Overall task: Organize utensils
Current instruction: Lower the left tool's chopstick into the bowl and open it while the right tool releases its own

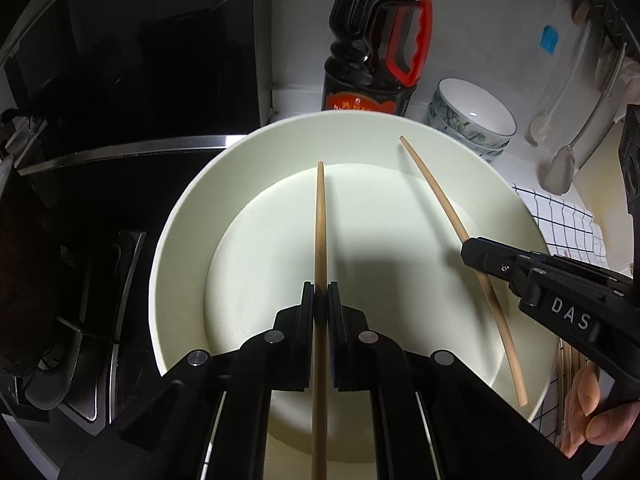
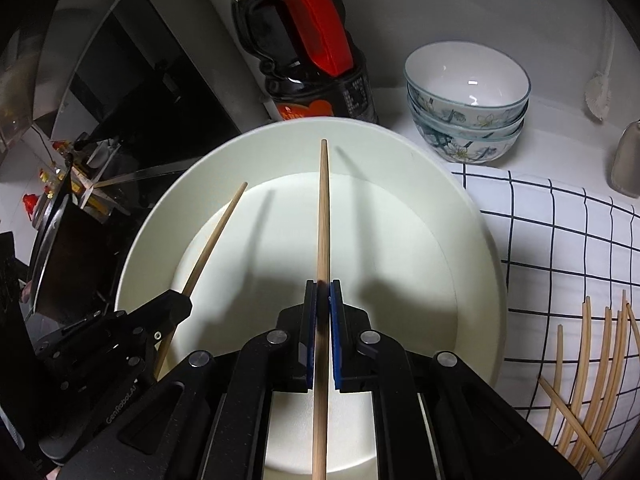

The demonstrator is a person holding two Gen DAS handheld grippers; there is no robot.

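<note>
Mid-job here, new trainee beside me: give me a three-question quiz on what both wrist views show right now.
1. True or false: the left gripper and the right gripper each clamp one chopstick.
2. Multiple choice: what lies directly below both grippers? A) the checked cloth B) the large white bowl C) the stacked patterned bowls
3. Fill in: the loose chopsticks lie on the ______.

Key: 1 true: the left chopstick and the right chopstick each sit between shut jaws. 2 B. 3 checked cloth.
</note>
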